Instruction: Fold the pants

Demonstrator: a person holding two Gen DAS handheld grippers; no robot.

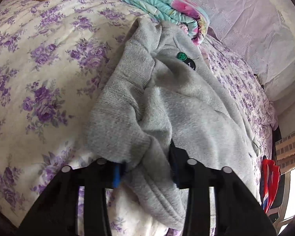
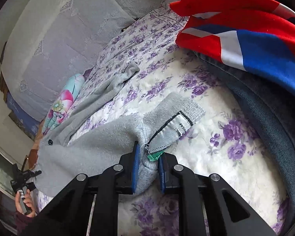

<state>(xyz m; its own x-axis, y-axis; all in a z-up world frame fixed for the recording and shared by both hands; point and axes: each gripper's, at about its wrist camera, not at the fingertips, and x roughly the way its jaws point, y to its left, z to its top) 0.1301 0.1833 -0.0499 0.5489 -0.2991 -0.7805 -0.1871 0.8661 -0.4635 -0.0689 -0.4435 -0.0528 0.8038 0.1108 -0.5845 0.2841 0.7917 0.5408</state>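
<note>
Grey fleece pants (image 1: 167, 106), crumpled, spread across white bedsheet with purple flower print (image 1: 39, 68); waistband end nearest both cameras, one leg trailing toward grey headboard (image 2: 49, 39).
Left gripper (image 1: 147, 169): blue-padded jaws clamped together on bunched waistband fabric.
Right gripper (image 2: 147, 169): blue pads pressed on grey waistband beside white sewn-in label (image 2: 173, 131).
Folded turquoise and pink floral blanket (image 1: 157, 4) behind pants.
Red, white and blue garment (image 2: 245, 39) atop blue denim (image 2: 265, 108), right of pants.
</note>
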